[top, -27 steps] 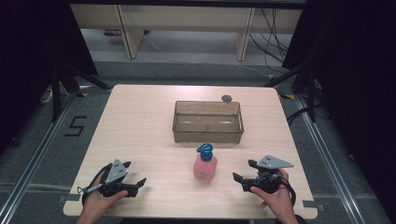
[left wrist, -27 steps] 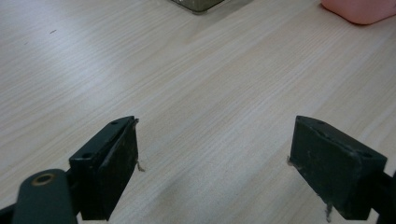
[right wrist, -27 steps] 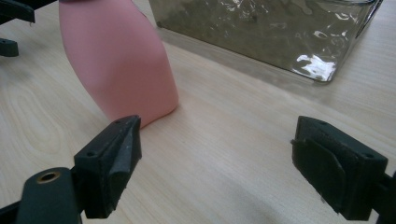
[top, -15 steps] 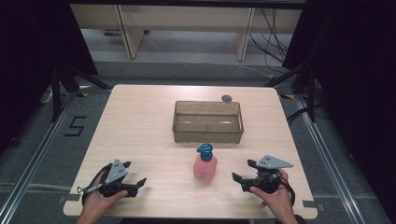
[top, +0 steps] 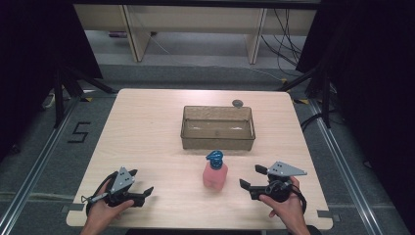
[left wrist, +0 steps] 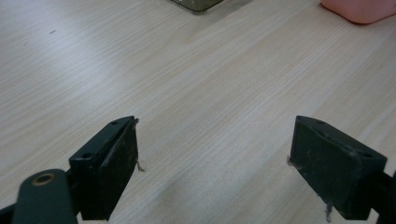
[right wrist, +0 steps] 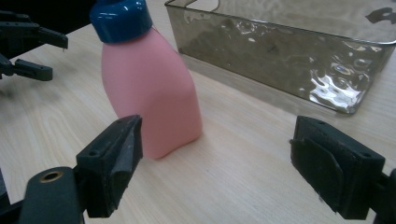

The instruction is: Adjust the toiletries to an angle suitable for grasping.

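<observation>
Your pink bottle (top: 215, 174) with the blue cap stands upright near the middle of the worktop's (top: 147, 127) near edge, just in front of the clear tray (top: 218, 128). Your right tongs (top: 252, 180) rest by the near right corner, jaws wide apart, aimed at the bottle without touching it. Your left tongs (top: 142, 188) sit by the near left corner, jaws apart over bare wood.

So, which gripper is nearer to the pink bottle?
Right. The right gripper sits just beside the pink bottle, open toward it; the left gripper rests farther off, near the table's front-left.
</observation>
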Motion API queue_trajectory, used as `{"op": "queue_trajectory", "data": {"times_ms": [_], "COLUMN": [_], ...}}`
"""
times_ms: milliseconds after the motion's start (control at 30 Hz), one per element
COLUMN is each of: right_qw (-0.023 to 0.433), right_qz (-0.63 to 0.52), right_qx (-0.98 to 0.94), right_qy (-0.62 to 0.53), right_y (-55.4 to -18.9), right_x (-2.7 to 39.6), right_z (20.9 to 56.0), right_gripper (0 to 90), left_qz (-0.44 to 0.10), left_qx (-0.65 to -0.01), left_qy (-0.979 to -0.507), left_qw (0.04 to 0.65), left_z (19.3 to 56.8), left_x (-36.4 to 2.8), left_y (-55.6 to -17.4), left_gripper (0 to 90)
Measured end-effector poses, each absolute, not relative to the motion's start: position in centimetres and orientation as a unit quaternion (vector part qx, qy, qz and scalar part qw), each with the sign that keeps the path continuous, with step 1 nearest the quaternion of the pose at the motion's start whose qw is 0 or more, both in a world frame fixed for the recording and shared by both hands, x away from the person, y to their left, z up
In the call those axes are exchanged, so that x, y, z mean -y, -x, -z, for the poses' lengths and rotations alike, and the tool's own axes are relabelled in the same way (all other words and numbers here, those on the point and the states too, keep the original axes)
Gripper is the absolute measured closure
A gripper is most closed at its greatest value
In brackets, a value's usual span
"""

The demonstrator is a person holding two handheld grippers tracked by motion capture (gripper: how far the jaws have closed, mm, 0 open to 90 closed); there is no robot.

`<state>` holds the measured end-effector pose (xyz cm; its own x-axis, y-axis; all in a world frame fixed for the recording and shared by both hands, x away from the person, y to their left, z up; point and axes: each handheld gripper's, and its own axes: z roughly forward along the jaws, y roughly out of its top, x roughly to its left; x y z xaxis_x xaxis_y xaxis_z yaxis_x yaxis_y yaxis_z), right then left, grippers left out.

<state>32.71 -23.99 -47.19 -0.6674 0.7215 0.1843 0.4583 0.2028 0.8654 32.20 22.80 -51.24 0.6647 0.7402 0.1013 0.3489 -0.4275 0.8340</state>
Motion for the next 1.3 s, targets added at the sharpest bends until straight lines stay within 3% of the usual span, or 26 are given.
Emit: {"op": "queue_trajectory", "data": {"times_ms": [433, 567, 1300], "right_qw": [0.144, 0.112, 0.146], "right_qz": [-0.507, -0.533, -0.525], "right_qx": [-0.772, -0.762, -0.773], "right_qy": [-0.355, -0.351, -0.324], "right_y": [-32.7, -32.6, -32.7], "right_x": [23.2, 22.7, 21.0], "right_z": [46.4, 45.9, 44.9], "right_gripper": [17.7, 17.7, 18.2], "left_qz": [-0.235, -0.232, -0.231], "left_qx": [-0.337, -0.338, -0.338], "left_qy": [-0.81, -0.809, -0.81], "left_qw": [0.418, 0.422, 0.421], "left_z": [51.2, 51.2, 51.3], "left_x": [-22.8, -22.8, -22.8], "left_y": [-32.2, -32.2, -32.3], "left_gripper": [14.8, 14.8, 14.8]}}
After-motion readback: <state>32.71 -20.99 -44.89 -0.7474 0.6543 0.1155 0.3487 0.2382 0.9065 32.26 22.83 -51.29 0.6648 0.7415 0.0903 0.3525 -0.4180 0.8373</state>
